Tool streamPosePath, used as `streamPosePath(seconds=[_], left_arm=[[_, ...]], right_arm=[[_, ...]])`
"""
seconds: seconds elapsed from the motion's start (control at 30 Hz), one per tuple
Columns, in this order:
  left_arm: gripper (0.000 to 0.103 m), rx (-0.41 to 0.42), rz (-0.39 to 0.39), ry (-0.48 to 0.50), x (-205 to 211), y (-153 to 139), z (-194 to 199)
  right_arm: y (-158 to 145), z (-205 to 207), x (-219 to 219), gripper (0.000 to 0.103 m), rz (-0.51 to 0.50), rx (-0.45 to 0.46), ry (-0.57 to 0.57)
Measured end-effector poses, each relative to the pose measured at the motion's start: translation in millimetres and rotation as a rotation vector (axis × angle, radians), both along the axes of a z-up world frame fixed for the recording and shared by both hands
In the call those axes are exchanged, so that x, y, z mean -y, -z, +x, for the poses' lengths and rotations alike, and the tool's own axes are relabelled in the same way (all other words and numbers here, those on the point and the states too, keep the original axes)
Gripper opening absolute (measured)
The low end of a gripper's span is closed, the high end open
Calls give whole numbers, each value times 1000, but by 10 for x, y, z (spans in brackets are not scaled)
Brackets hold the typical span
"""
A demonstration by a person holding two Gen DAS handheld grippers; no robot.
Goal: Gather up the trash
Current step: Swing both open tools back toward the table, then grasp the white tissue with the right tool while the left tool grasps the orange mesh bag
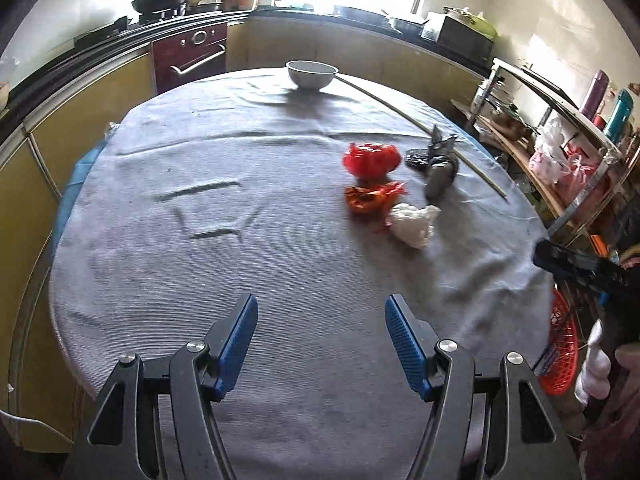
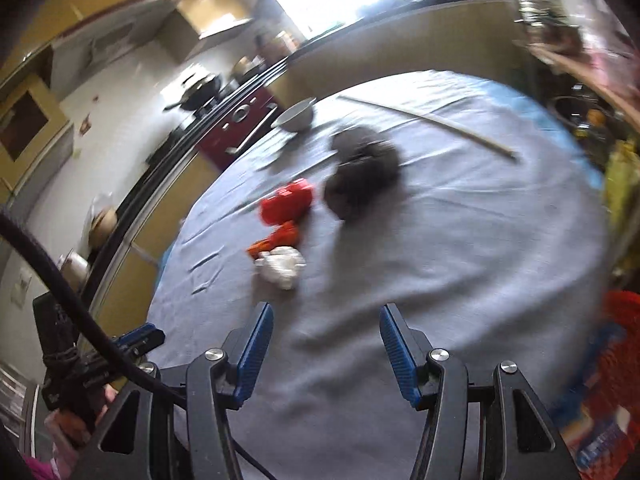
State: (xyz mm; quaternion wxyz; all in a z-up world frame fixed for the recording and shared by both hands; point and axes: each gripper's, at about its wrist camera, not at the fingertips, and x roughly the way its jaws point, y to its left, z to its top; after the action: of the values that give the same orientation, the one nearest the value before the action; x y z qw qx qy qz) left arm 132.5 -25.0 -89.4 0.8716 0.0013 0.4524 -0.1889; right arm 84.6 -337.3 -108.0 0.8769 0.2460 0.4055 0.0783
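Grey cloth-covered round table [image 1: 200, 240] carries four trash pieces at two o'clock: red plastic bag [image 1: 371, 159], orange wrapper [image 1: 366, 199], white crumpled tissue [image 1: 414, 219], dark grey bag [image 1: 438, 168], blurred in the right view. Left gripper [image 1: 321, 322] and right gripper [image 2: 326, 330] gape wide, empty.

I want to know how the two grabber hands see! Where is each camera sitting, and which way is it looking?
Left wrist: sits on the left gripper, open and empty, looking straight across the grey tablecloth toward the white bowl; the other gripper pokes in at right.
Right wrist: sits on the right gripper, also open, tilted and blurry, looking across the table; the other gripper and a cable show at left.
Both see: the red bag, white wad, dark bag, bowl and long stick.
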Motion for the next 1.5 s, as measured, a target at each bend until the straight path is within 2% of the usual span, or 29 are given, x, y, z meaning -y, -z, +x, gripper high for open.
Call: streamPosePath(seconds=[0.17,0.37,0.67,0.7,0.73,0.87,1.0,1.13,1.27,1.4,1.5], left_arm=[[67,-26,3,-19,-112,111,57],[67,-36,-9,-52,-285,175,155],[67,-35,-11,-72,-350,182,295],[67,-32,-10,-70,-340,168,315],[67,-27,-9,-66,-324,152,335],[67,14,-4,-33,-170,51,461],[67,39,1,25,103,29,671],[70,55,-5,138,498,67,910],[71,8,-20,250,889,188,1177],[71,-57,15,302,1140,355,1391],[70,-118,20,292,1187,488,1477]], right_arm=[[165,488,-361,59,7,-28,-66],[368,973,-571,59,-2,-55,-87],[665,1370,-753,59,9,-113,-124],[655,1364,-797,54,-10,-97,-131],[647,1353,-829,42,-26,-95,-142],[571,1212,-838,40,-76,-50,-149],[524,1026,-661,40,-79,-47,-124],[449,776,-416,40,-61,-35,-85],[406,495,-205,40,-24,-31,-46],[373,350,-122,40,7,-27,-25],[360,289,-109,40,19,-18,-23]])
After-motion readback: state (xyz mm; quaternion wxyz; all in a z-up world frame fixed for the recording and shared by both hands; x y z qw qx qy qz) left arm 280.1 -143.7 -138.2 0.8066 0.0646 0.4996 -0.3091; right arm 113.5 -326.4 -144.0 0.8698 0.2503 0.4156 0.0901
